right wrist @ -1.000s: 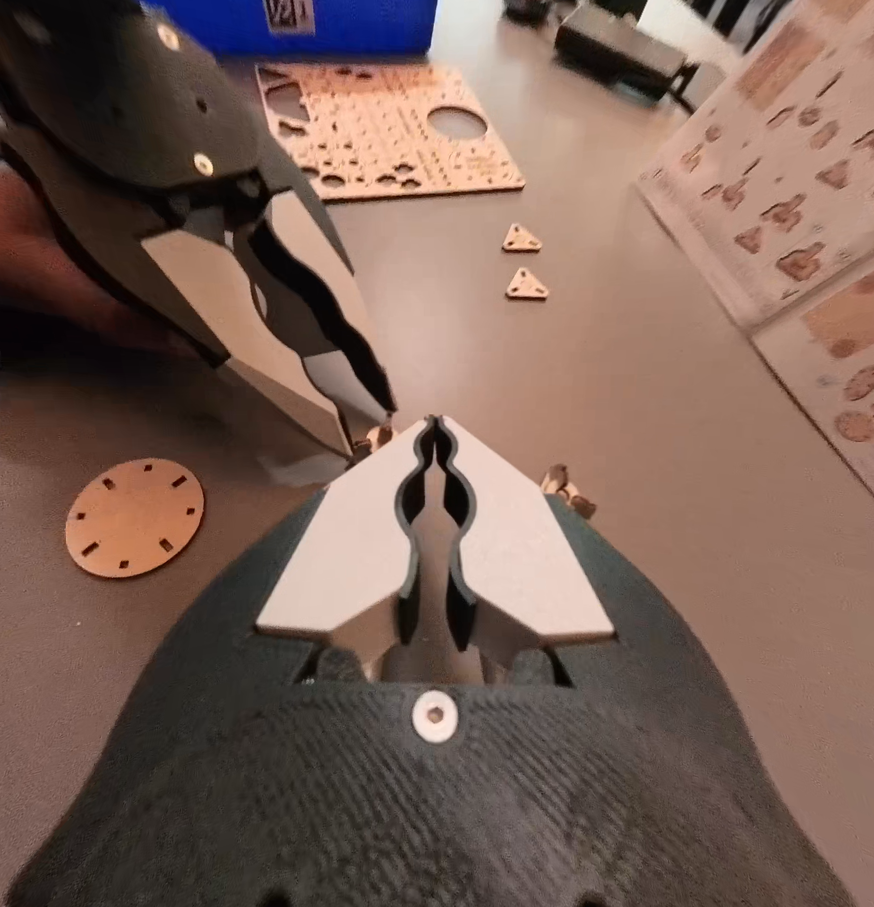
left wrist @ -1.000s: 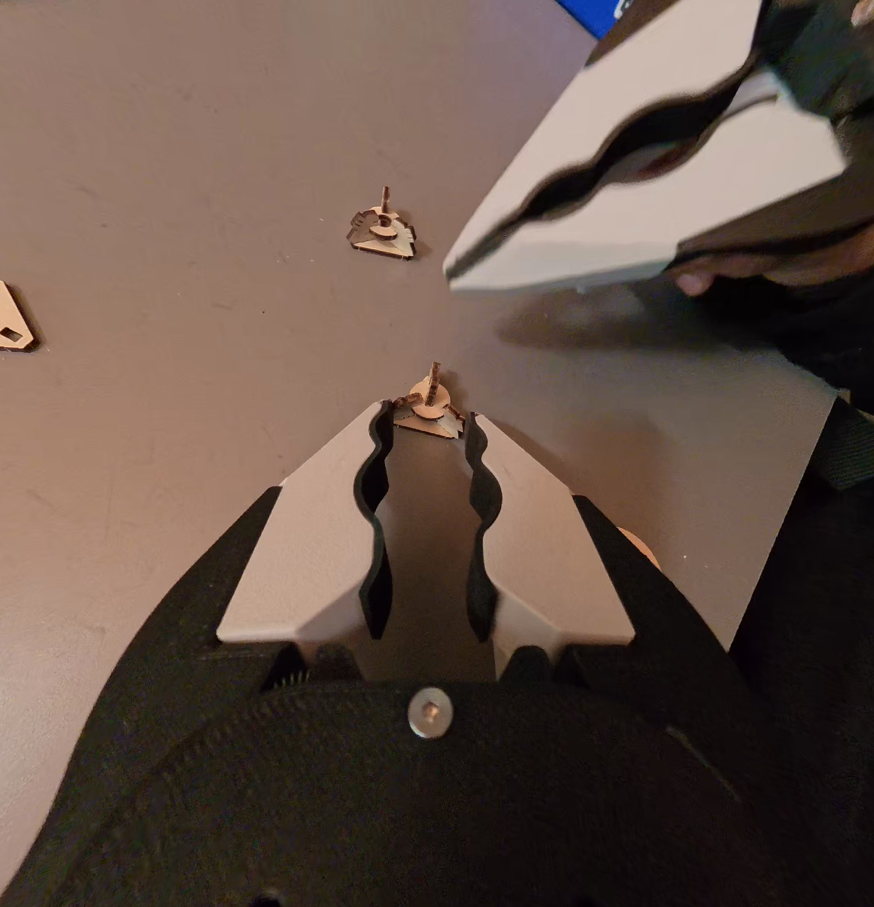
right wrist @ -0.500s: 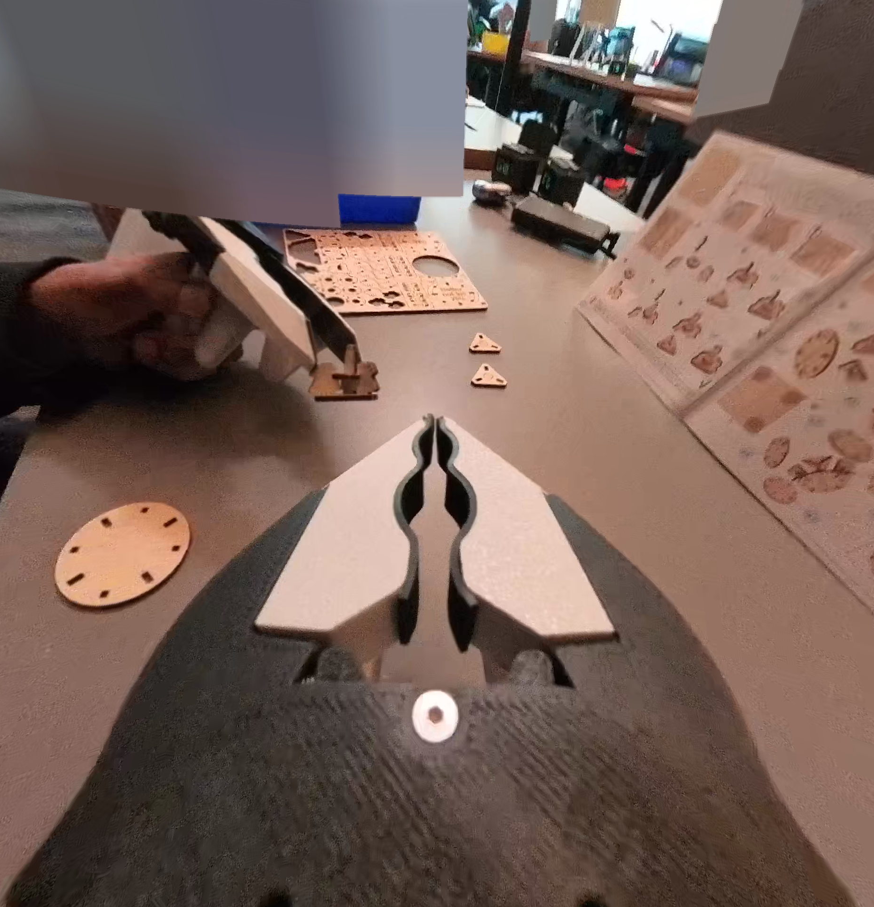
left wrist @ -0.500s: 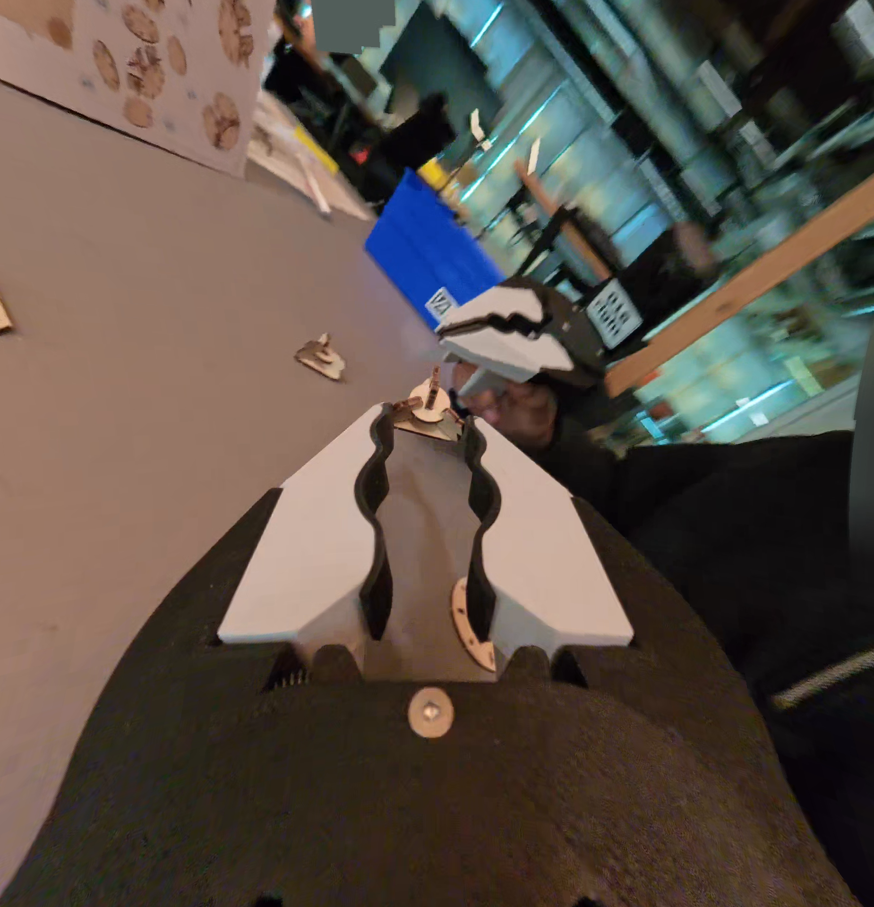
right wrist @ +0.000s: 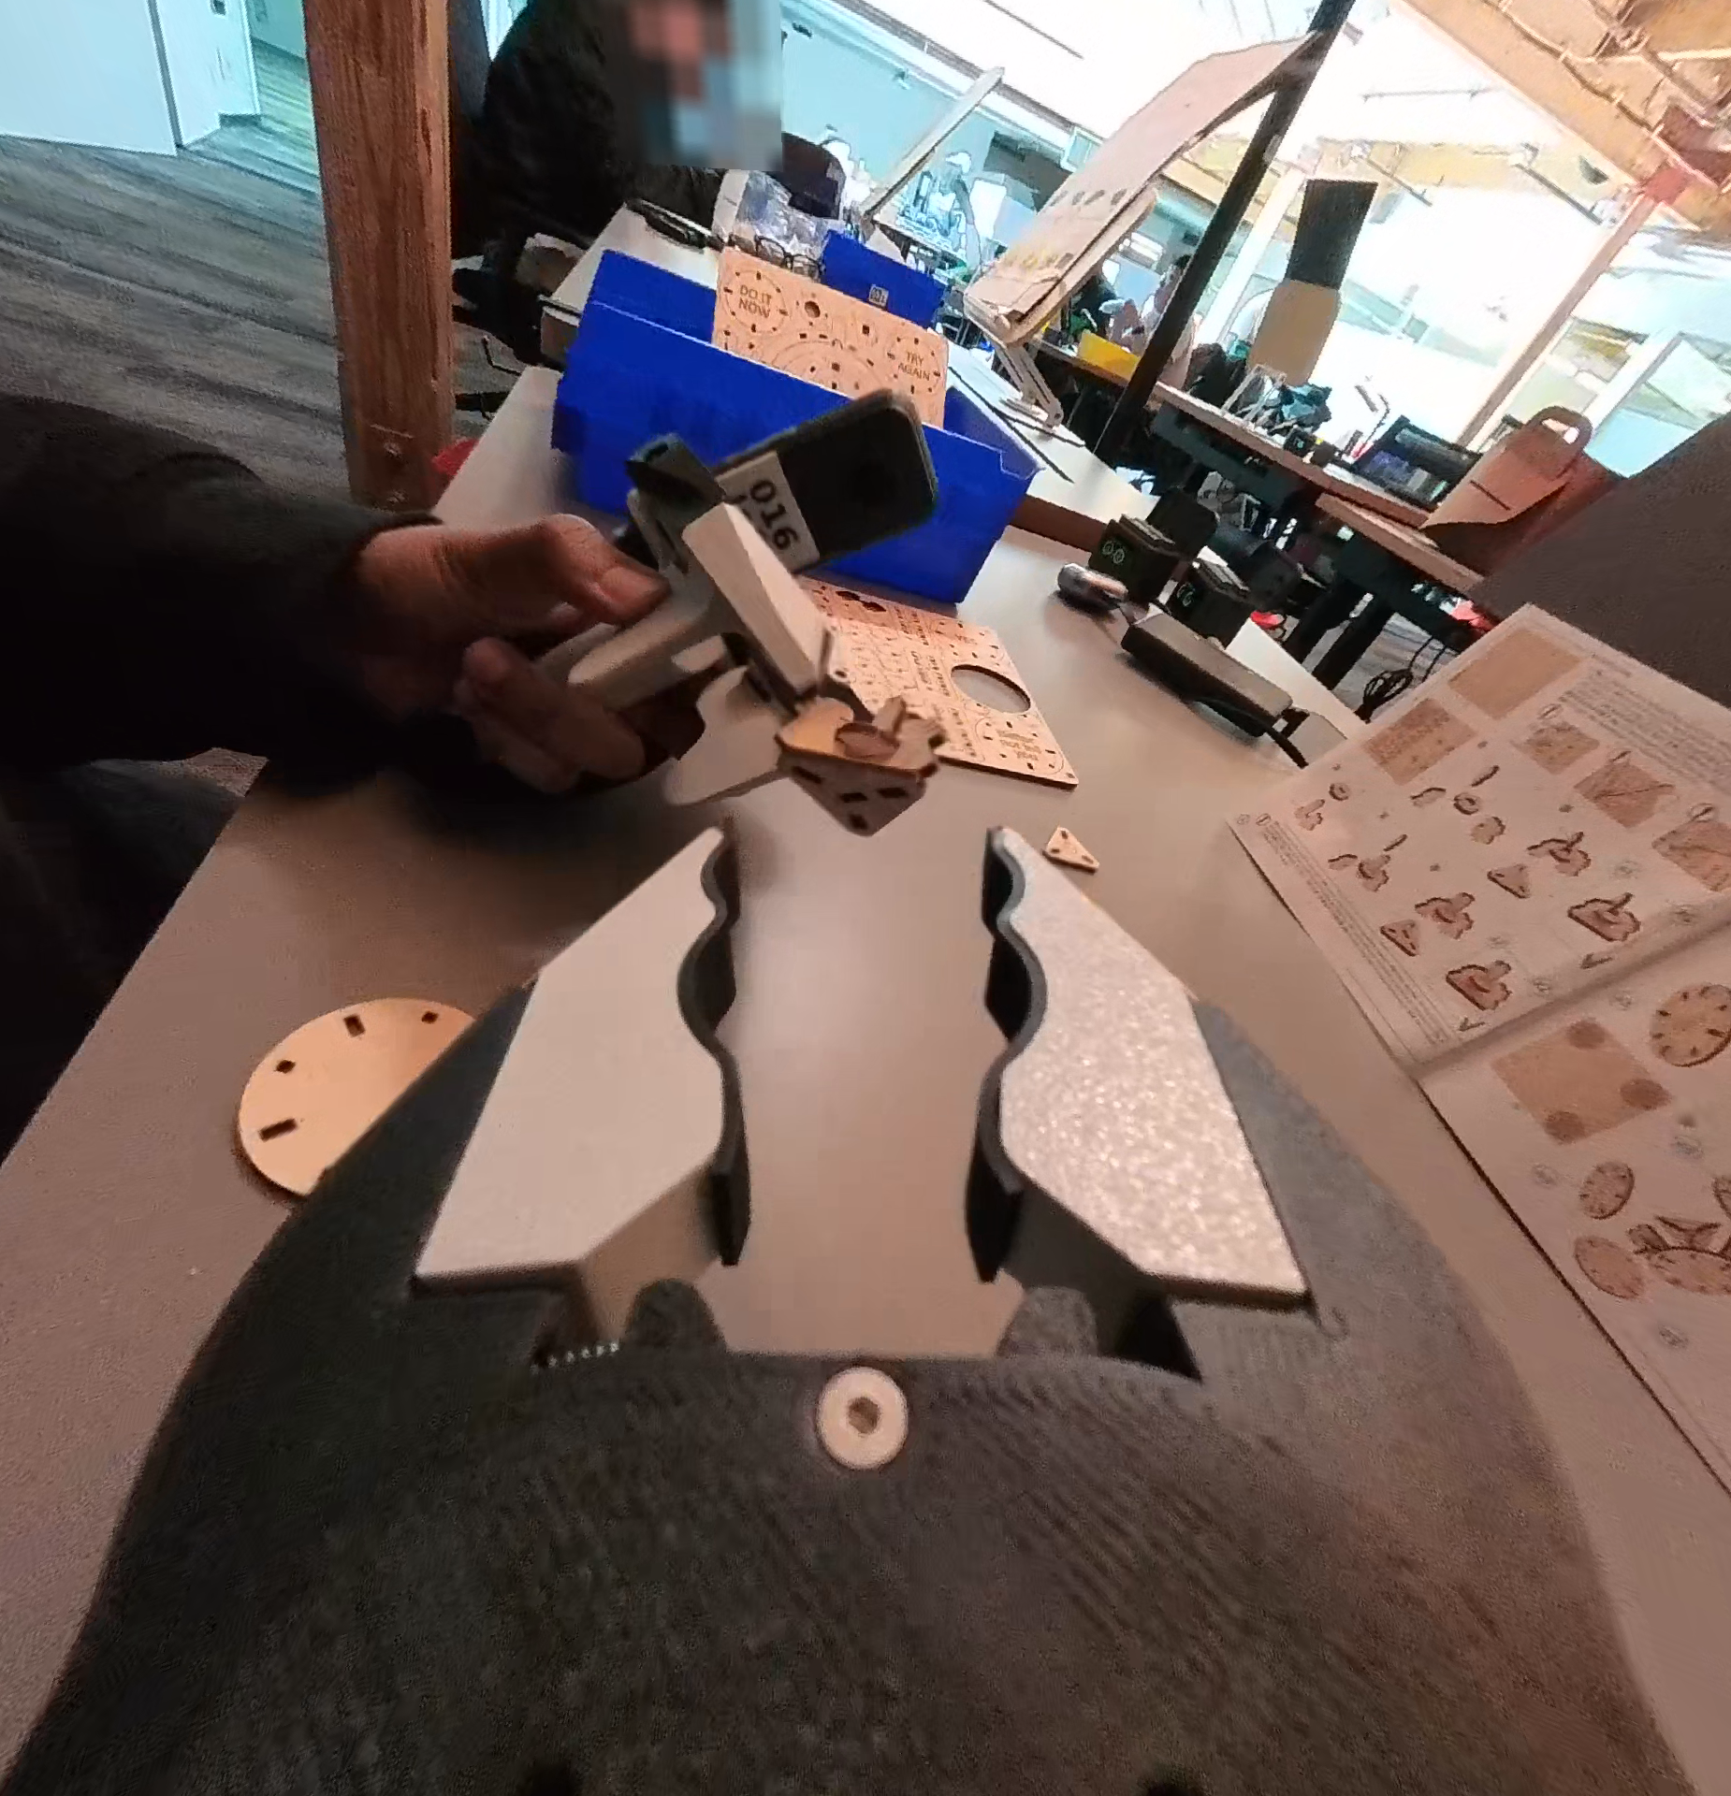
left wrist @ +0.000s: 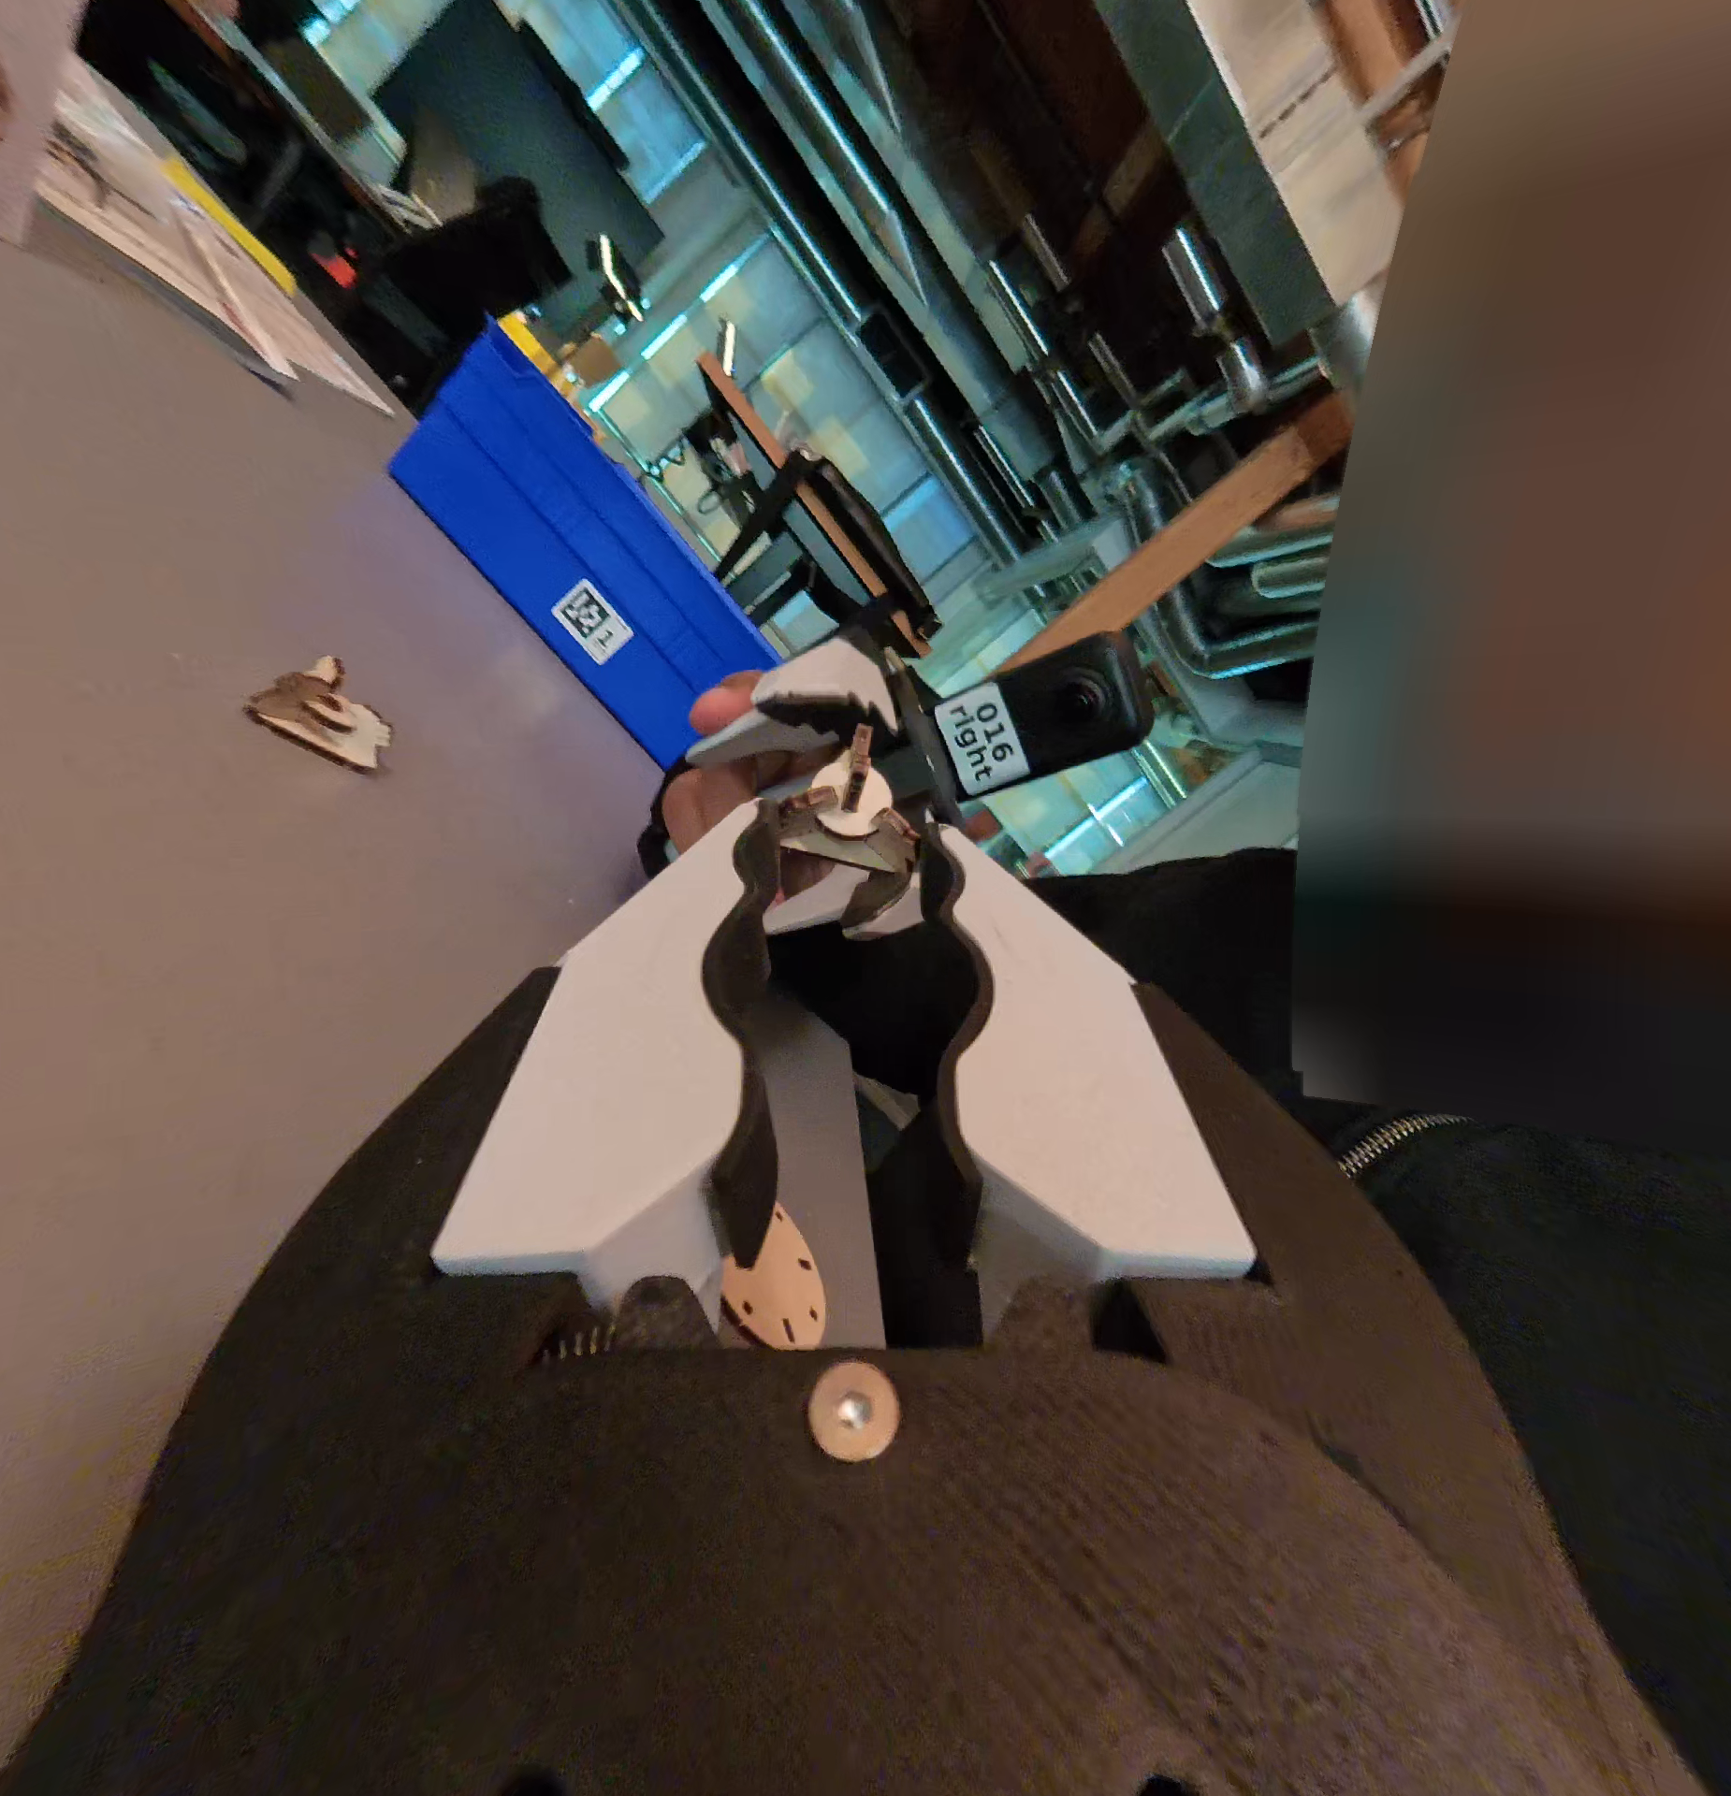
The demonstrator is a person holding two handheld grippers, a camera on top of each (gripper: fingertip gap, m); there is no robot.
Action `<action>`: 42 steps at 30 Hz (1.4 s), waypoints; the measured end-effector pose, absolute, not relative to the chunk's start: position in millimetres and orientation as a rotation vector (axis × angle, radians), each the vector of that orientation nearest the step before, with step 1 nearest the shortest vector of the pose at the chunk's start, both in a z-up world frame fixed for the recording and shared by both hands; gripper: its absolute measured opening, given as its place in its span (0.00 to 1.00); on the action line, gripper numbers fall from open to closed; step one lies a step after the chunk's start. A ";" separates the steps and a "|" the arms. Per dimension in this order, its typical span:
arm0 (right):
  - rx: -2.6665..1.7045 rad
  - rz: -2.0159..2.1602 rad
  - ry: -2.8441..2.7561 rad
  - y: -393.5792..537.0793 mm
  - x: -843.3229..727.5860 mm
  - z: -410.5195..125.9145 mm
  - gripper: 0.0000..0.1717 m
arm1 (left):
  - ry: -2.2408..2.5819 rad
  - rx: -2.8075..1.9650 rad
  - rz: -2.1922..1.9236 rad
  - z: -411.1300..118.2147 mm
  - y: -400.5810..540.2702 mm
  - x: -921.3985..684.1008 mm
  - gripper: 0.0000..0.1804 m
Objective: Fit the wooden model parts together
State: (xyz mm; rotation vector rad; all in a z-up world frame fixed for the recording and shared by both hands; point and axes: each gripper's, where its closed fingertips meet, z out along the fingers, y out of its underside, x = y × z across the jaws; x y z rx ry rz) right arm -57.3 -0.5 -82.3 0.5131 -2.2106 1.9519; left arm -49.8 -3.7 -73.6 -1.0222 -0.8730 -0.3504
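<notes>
Left wrist view: the left gripper [left wrist: 847,855] is lifted off the grey worktop [left wrist: 210,923], its jaws pinching a small wooden assembly [left wrist: 842,826], a triangular plate with a round disc and an upright peg on top, held at the very tips. Just beyond it the right gripper [left wrist: 794,724] faces it with its jaws spread. A second wooden assembly [left wrist: 317,714] lies on the worktop to the left, near a blue bin [left wrist: 570,544]. A slotted wooden disc [left wrist: 774,1283] shows low between the fingers.

Right wrist view: the right gripper [right wrist: 857,850] has its jaws wide apart with nothing between them. Just ahead, the left gripper [right wrist: 803,709], held by a hand [right wrist: 512,641], grips the wooden assembly [right wrist: 857,763] in the air above the worktop [right wrist: 862,972]. A slotted wooden disc [right wrist: 342,1093] lies to the left, a small wooden triangle [right wrist: 1071,850] just right of the fingertips, a cut-out wooden sheet [right wrist: 949,690] behind, and printed instruction sheets [right wrist: 1523,875] to the right.
</notes>
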 end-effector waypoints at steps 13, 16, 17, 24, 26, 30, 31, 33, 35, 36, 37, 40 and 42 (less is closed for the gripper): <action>0.769 2.021 -2.115 12.1 -31.3 -75.1 0.18 | -0.770 -1.062 -0.566 -71.6 20.7 -30.6 0.16; 0.777 2.032 -2.117 12.7 -29.3 -74.8 0.16 | -0.763 -1.049 -0.590 -70.8 21.1 -29.6 0.16; 0.778 2.031 -2.117 12.8 -29.1 -74.5 0.16 | -0.760 -1.047 -0.593 -70.4 21.3 -29.5 0.16; 0.736 2.001 -2.114 10.7 -36.4 -75.6 0.16 | -0.811 -1.057 -0.485 -74.7 17.4 -39.2 0.21; 0.724 1.992 -2.113 10.2 -38.5 -76.0 0.16 | -0.823 -1.069 -0.453 -76.2 16.7 -41.1 0.22; 0.675 1.940 -2.113 7.7 -48.1 -78.7 0.16 | -0.852 -1.088 -0.342 -78.0 9.5 -47.4 0.23; 0.654 1.916 -2.114 6.6 -52.1 -80.0 0.16 | -0.859 -1.097 -0.305 -78.5 7.4 -49.0 0.23; 0.628 1.866 -2.120 5.0 -58.5 -83.5 0.16 | -0.869 -1.134 -0.207 -79.3 4.3 -51.8 0.22; 0.598 1.824 -2.141 3.3 -63.9 -87.7 0.16 | -0.867 -1.184 -0.085 -78.9 2.6 -53.6 0.22; 0.587 1.810 -2.161 2.6 -65.4 -90.2 0.16 | -0.857 -1.214 -0.025 -78.3 3.2 -53.5 0.22; 0.576 1.803 -2.179 2.1 -66.5 -92.2 0.16 | -0.844 -1.248 0.032 -77.8 5.0 -52.8 0.22; 0.534 1.791 -2.244 0.6 -69.3 -97.4 0.16 | -0.796 -1.361 0.185 -79.8 13.8 -50.1 0.22; 0.506 1.790 -2.286 0.1 -70.9 -100.0 0.16 | -0.783 -1.430 0.279 -83.4 18.4 -50.3 0.22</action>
